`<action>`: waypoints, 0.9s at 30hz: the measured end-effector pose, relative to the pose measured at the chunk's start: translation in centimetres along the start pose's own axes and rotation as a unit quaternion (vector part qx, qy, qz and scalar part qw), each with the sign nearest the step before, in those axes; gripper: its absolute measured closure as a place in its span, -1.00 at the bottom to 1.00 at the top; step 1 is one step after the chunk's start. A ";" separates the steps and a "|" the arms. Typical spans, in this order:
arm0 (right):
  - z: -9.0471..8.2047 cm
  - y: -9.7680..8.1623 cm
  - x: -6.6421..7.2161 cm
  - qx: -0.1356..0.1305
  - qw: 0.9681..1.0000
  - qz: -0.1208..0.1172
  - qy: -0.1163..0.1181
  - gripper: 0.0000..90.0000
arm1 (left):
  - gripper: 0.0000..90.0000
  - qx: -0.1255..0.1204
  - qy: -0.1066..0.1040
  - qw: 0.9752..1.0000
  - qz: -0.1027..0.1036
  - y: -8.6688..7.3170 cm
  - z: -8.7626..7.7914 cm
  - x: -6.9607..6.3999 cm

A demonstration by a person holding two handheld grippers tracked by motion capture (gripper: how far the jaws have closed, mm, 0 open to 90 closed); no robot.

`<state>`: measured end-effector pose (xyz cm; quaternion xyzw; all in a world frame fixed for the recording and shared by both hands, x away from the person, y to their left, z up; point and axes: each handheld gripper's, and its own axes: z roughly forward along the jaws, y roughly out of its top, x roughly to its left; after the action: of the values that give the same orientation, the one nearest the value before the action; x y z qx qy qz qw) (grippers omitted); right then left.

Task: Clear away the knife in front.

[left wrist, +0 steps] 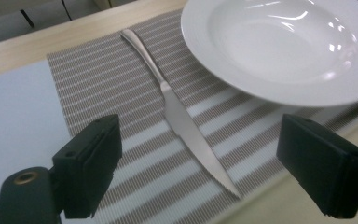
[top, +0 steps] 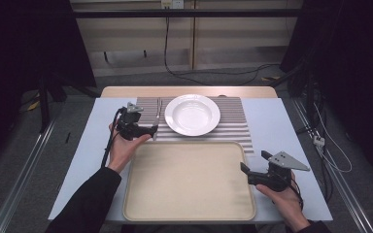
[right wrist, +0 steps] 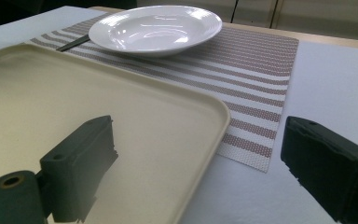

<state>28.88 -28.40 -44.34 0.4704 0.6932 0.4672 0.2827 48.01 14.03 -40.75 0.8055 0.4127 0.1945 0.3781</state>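
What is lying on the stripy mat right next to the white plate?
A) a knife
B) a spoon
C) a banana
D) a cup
A, because a silver knife with a toothed edge lies flat on the striped mat beside the white plate, right ahead of the open left gripper.

My silver knife lies flat on the striped placemat near the table's far edge, left of the white plate (just beside its rim), blade toward me. My beige tray sits empty at the near edge.
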 end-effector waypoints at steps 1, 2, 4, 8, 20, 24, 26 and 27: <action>0.0 0.0 0.0 0.000 1.000 0.000 0.001 -0.79 | -0.65 0.000 -0.003 1.000 -0.008 0.5 0.6 0.3; 0.0 0.0 0.0 0.000 1.000 0.000 0.001 -0.79 | -0.64 0.002 -0.001 1.000 -0.005 0.7 0.9 0.4; 0.0 0.0 0.0 -0.001 1.000 0.000 0.001 -0.79 | -0.60 0.006 0.001 1.000 -0.008 1.0 1.3 0.5; 0.0 0.0 0.0 0.000 1.000 -0.001 0.003 -0.79 | -0.54 0.008 -0.003 1.000 -0.023 1.4 2.3 1.0; 0.0 0.0 -0.1 0.001 1.000 0.001 0.006 -0.79 | -0.35 0.032 -0.005 0.998 -0.051 2.9 6.1 2.9; 0.0 -0.1 -0.2 0.003 1.000 0.003 0.005 -0.79 | -0.15 0.045 0.006 0.998 -0.045 3.2 7.4 3.4; 0.0 -0.1 -0.2 0.003 1.000 0.002 0.003 -0.79 | -0.10 0.046 0.007 0.998 -0.047 3.3 7.7 3.6; 0.0 -0.1 -0.2 0.003 1.000 -0.002 0.002 -0.79 | 0.01 0.045 0.010 0.997 -0.054 3.5 8.4 4.1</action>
<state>28.89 -28.59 -44.43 0.4690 0.6963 0.4653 0.2804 57.42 12.28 -43.41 0.7963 0.4677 0.1633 0.3472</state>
